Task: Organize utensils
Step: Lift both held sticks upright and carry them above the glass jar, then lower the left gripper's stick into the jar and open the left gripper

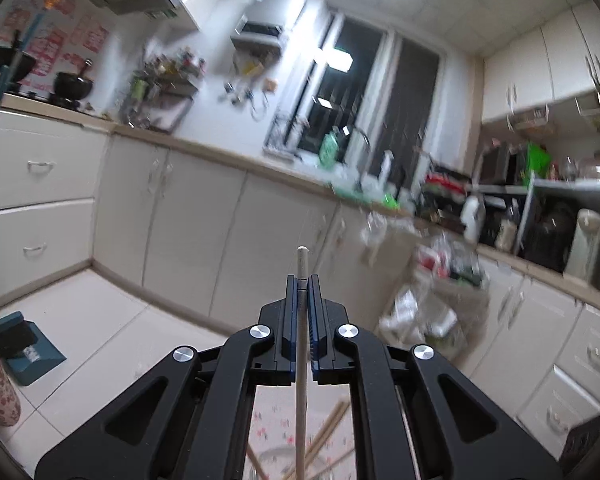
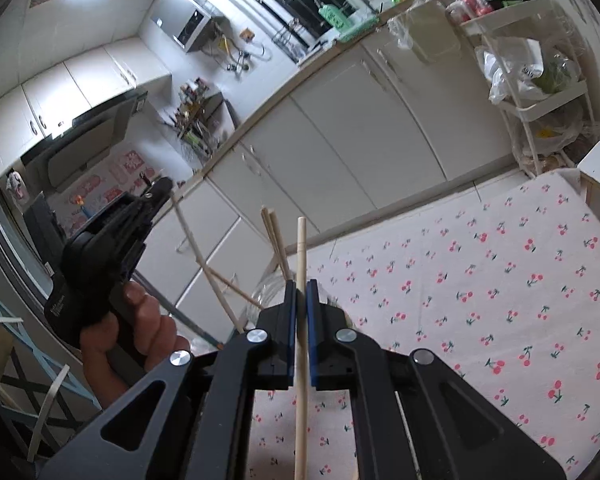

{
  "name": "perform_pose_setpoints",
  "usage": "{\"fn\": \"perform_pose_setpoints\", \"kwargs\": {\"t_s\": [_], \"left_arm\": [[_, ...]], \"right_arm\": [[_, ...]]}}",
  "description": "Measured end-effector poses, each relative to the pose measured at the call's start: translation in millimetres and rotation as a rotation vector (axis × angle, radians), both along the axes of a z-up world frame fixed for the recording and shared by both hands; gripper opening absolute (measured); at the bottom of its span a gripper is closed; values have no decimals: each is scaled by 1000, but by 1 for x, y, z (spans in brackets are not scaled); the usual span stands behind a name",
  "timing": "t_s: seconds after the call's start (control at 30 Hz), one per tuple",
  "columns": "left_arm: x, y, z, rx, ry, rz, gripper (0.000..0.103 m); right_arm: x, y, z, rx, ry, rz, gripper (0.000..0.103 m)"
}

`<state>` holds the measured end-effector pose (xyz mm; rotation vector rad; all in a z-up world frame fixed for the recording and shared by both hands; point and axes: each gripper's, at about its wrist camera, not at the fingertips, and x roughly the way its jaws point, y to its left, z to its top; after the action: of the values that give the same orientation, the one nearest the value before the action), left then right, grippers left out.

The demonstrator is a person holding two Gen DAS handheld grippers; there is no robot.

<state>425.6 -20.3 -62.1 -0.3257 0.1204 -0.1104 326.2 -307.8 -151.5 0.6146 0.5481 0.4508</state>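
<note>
Kitchen bg, cherry-print tabletop (image 2: 500,280) below. Left gripper (image 1: 302,280) fingers clamped tight on one chopstick (image 1: 301,360); right gripper (image 2: 300,284) likewise on another chopstick (image 2: 301,320). Both off tabletop, near glass jar (image 2: 268,292) w/ more sticks at left edge. Risk: thin round stick pivoting/slipping, missing jar mouth.

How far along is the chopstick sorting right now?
Done: several chopsticks already stand in the glass jar. In hand: the left claw and the right claw each clamp one chopstick. Left: both still need placing.
</note>
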Motion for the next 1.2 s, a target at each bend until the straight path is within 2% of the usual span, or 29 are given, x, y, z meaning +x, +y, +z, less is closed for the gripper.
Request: {"fn": "perform_pose_setpoints", "kwargs": {"t_s": [0.07,0.17,0.27,0.37,0.53,0.7,1.13,1.2], "left_arm": [[-4,-1,7,-10,-57,56,5],[-4,-8,9,8,-100,96,5],[0,-18,3,46,-101,102,5],[3,-25,-12,79,-74,97,5],[5,-24,-35,110,-18,84,5],[5,-21,-48,156,13,52,5],[2,-2,-56,199,81,-60,5],[1,-1,-57,208,103,-91,8]], "right_arm": [[0,-1,4,9,-13,-9,6],[0,-1,8,11,-30,-15,6],[1,0,11,10,-57,-33,6],[4,0,18,9,-98,-72,6],[18,12,45,-10,-223,-138,6],[35,29,57,7,-301,-159,6],[62,46,57,6,-347,-210,6],[62,45,58,12,-354,-219,6]]}}
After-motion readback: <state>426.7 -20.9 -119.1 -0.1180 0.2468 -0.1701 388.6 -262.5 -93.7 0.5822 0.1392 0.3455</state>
